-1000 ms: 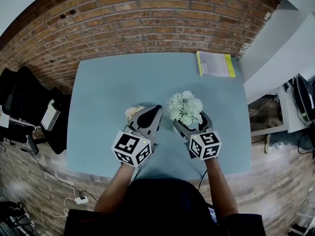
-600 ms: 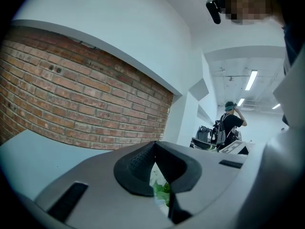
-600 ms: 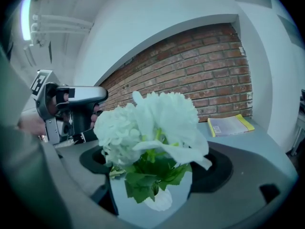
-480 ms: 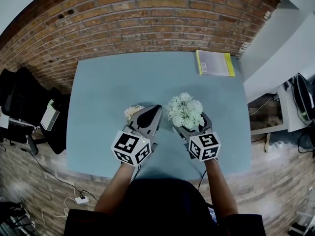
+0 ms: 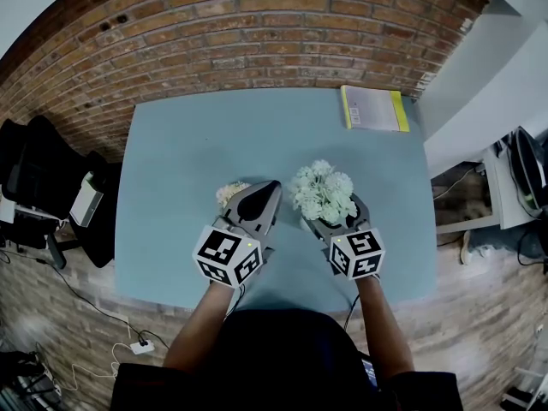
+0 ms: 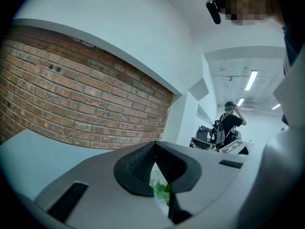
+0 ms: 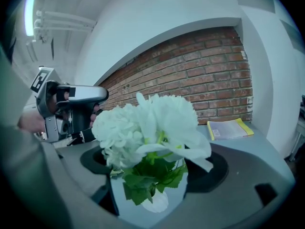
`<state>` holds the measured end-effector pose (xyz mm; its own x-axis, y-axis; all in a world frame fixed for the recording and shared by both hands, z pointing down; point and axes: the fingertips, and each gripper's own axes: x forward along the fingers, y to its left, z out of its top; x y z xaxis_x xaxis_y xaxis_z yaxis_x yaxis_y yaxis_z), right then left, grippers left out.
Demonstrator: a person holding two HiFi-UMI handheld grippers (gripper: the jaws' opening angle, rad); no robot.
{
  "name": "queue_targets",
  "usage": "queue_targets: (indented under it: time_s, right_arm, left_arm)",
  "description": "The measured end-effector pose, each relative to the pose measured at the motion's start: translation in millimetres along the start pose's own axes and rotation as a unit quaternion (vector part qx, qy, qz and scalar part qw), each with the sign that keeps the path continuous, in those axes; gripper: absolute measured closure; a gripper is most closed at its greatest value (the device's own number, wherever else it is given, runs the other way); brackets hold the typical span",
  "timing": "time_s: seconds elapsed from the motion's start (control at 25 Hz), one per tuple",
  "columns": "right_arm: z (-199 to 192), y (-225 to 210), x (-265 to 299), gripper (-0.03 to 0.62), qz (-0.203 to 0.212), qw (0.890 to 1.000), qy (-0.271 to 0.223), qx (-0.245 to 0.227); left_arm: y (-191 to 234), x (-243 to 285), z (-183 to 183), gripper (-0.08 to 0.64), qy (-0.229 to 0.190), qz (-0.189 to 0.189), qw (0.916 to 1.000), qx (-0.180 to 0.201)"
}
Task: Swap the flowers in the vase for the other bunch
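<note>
A bunch of white flowers (image 5: 321, 187) with green leaves stands in a small white vase (image 7: 155, 202) on the pale blue table (image 5: 197, 144). My right gripper (image 5: 332, 211) has its jaws wide on either side of that bunch (image 7: 152, 123), and the pads stand apart from the stems and the vase. To its left, my left gripper (image 5: 270, 191) is shut on a second, cream-coloured bunch (image 5: 229, 193). In the left gripper view a green leaf (image 6: 161, 192) shows in the slit between the closed jaws. The rest of that bunch is hidden there.
A yellow-edged booklet (image 5: 374, 110) lies at the table's far right corner. A brick wall (image 5: 257, 32) runs behind the table. Black chairs (image 5: 34, 178) stand off its left side. A person (image 6: 228, 128) stands far off in the room.
</note>
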<state>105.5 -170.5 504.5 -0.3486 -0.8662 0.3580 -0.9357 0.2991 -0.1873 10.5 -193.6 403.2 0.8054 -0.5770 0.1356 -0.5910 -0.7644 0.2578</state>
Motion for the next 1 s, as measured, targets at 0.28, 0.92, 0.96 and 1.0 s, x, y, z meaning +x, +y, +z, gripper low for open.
queue_targets:
  time_s: [0.28,0.92,0.96,1.0]
  right_arm:
    - [-1.6,0.1,0.1,0.158,0.005,1.000,0.007,-0.007]
    - [1.7,-3.6,-4.4,0.385,-0.015,1.000,0.003,-0.024]
    - [1.6,-3.1,-4.5,0.390,-0.014,1.000,0.004,-0.025]
    - [1.3,-2.6,-4.6,0.393,-0.013,1.000,0.004,-0.026]
  left_arm:
    - [-1.6,-1.0,-2.4,0.552,0.002,0.000,1.0000,0.000]
    - [1.9,-3.2,-1.0,0.552,0.000,0.005,1.0000,-0.006]
    - [2.2,-3.3,-1.1,0.552,0.000,0.005,1.0000,-0.006]
    - [2.4,-3.3,-1.1,0.552,0.000,0.006,1.0000,-0.006]
